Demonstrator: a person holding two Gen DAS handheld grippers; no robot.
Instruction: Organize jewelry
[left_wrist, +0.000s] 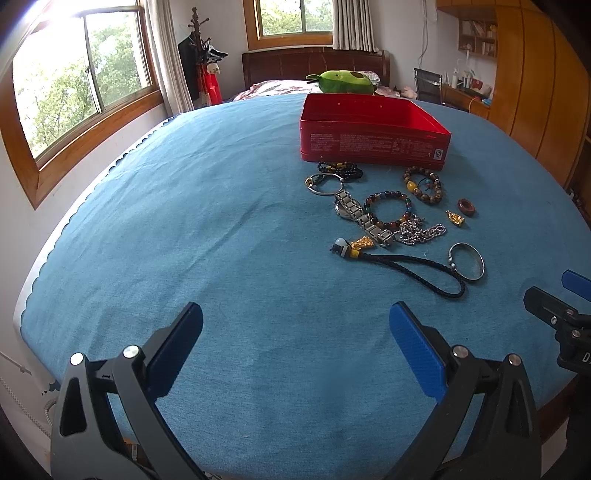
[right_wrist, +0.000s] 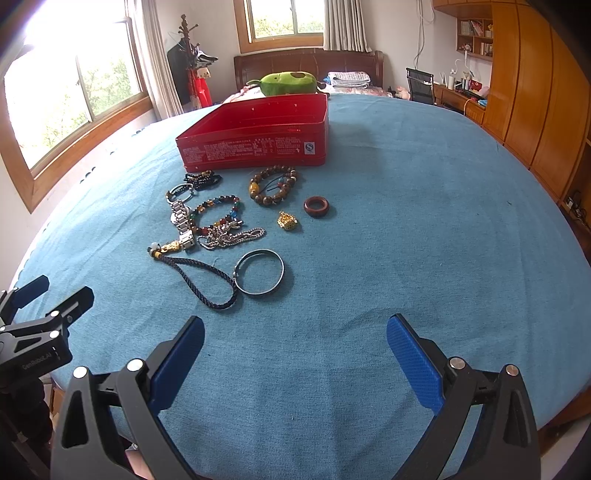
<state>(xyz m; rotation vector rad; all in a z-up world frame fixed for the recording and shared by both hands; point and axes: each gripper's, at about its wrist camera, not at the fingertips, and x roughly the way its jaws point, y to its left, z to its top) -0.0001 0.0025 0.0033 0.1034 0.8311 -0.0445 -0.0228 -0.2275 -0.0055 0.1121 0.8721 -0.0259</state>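
An open red tin box (left_wrist: 373, 142) (right_wrist: 255, 147) stands on the blue cloth. In front of it lies loose jewelry: a silver bangle (left_wrist: 467, 261) (right_wrist: 259, 272), a black braided cord with a gold charm (left_wrist: 413, 264) (right_wrist: 199, 277), a metal watch (left_wrist: 354, 214) (right_wrist: 181, 221), a silver chain (left_wrist: 421, 232) (right_wrist: 231, 236), bead bracelets (left_wrist: 423, 183) (right_wrist: 273, 185), a gold pendant (left_wrist: 456, 218) (right_wrist: 287, 220) and a brown ring (left_wrist: 466, 205) (right_wrist: 316, 206). My left gripper (left_wrist: 295, 343) and right gripper (right_wrist: 295, 354) are open, empty, near the front edge, short of the jewelry.
The blue cloth covers a table (left_wrist: 184, 221) (right_wrist: 424, 221). A green plush toy (left_wrist: 343, 82) (right_wrist: 288, 83) lies on a bed behind it. Windows are at the left, wooden wardrobes (right_wrist: 535, 92) at the right. The right gripper shows at the left wrist view's right edge (left_wrist: 565, 314).
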